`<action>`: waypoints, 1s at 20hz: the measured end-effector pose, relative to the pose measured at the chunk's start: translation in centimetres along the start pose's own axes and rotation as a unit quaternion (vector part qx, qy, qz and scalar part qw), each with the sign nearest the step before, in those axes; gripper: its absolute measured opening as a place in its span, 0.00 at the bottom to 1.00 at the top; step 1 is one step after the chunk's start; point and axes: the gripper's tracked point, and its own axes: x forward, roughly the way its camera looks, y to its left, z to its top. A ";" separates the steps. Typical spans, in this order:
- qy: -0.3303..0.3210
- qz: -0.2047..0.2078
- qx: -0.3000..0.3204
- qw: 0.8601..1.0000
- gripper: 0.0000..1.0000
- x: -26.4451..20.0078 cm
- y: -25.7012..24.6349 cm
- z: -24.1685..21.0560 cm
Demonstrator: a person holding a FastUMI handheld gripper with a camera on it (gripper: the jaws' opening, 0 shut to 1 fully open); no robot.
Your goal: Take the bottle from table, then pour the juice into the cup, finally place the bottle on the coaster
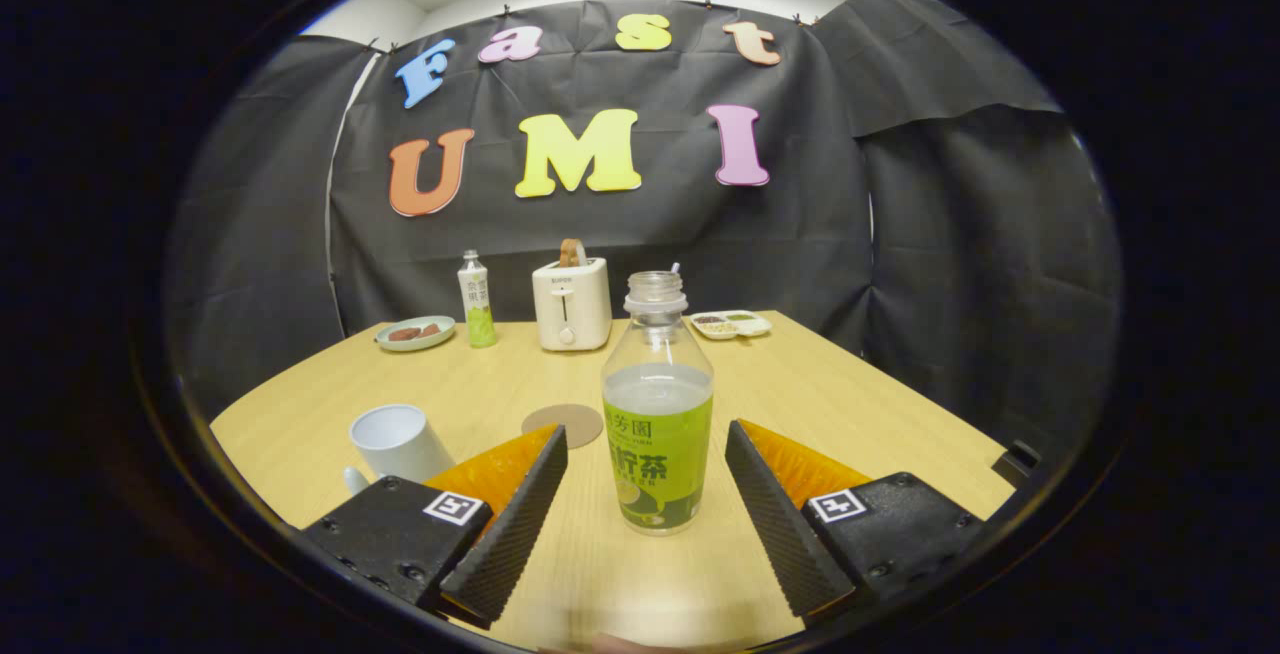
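While the table point(820, 374) lies bare between the fingers, advance the gripper point(646, 439) straight, jaws wide apart and holding nothing, until both pads flank the bottle point(657, 414). Uncapped and upright, standing just ahead between the fingers, untouched. Close on the labelled body, low and level, to avoid tipping or spilling. Counted, largest first: one toaster point(571, 303); two bottles, the second bottle point(477, 300) far back beside a plate point(415, 333); one cup point(398, 441) left of the fingers; one coaster point(563, 424) beyond them; one snack tray point(732, 324).
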 end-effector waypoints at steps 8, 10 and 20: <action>-0.005 0.005 -0.012 1.000 1.00 4.1 -0.3 -0.1; -0.028 -0.002 -0.014 1.000 1.00 4.2 -0.8 0.5; -0.043 0.009 -0.042 0.998 0.79 5.2 -0.4 -0.5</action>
